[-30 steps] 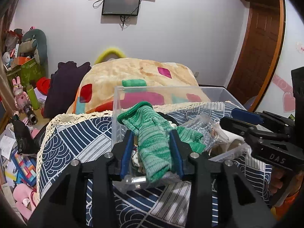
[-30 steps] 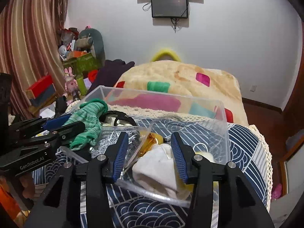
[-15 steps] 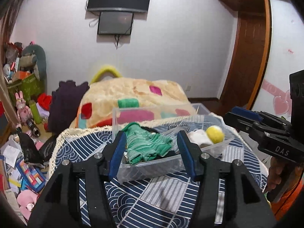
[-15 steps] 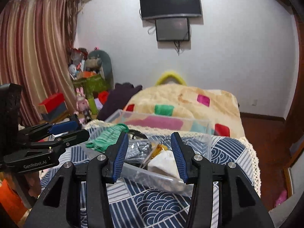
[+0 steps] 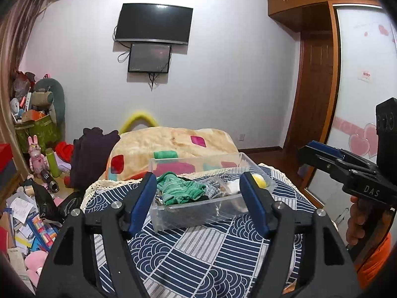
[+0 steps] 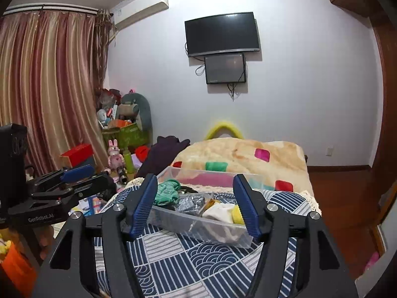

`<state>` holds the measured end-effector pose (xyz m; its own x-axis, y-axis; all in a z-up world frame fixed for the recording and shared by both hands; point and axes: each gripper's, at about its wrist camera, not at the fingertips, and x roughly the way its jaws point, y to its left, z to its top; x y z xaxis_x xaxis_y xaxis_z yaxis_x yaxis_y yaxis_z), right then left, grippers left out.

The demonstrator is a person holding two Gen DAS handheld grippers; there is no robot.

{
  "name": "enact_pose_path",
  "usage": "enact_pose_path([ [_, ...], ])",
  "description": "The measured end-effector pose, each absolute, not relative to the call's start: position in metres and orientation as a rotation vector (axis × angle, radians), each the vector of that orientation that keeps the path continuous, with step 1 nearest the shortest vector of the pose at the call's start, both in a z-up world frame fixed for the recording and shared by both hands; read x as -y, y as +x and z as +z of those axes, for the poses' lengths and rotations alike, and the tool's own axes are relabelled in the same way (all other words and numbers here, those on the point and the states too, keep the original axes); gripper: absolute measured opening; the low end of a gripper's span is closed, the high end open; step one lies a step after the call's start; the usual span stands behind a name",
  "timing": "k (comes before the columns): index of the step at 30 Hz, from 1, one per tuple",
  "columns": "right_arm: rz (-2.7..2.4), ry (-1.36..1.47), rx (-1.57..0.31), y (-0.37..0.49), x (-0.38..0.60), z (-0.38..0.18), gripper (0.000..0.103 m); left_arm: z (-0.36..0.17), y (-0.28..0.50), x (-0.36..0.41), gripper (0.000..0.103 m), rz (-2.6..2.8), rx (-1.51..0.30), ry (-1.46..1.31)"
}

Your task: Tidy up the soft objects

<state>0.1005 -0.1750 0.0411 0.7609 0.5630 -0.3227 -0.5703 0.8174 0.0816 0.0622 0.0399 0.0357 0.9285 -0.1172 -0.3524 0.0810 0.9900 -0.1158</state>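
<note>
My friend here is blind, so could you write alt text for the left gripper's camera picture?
The left gripper is open and empty, in front of a clear plastic bin on a blue patterned tablecloth. The bin holds a green knitted item, something white and a yellow ball. The right gripper shows at the right edge.

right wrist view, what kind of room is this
Most likely a lived-in bedroom: a bed under a patchwork blanket, a wall-mounted TV, striped curtains, and a corner heaped with plush toys.
</note>
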Motion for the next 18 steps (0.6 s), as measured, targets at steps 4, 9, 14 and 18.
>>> enact_pose_path([
  [4, 0.585, -0.028, -0.31, 0.091, 0.176, 0.035, 0.076, 0.031, 0.05, -0.033, 0.087, -0.092, -0.345, -0.082],
  [9, 0.577, -0.04, -0.299, 0.08, 0.178, 0.024, 0.081, 0.021, 0.036, -0.028, 0.097, -0.079, -0.316, -0.082],
  [14, 0.566, -0.016, -0.306, 0.078, 0.183, 0.016, 0.083, 0.018, 0.03, -0.024, 0.1, -0.079, -0.304, -0.076],
  [18, 0.568, 0.004, -0.315, 0.075, 0.188, 0.012, 0.083, 0.016, 0.023, -0.021, 0.101, -0.084, -0.284, -0.084],
])
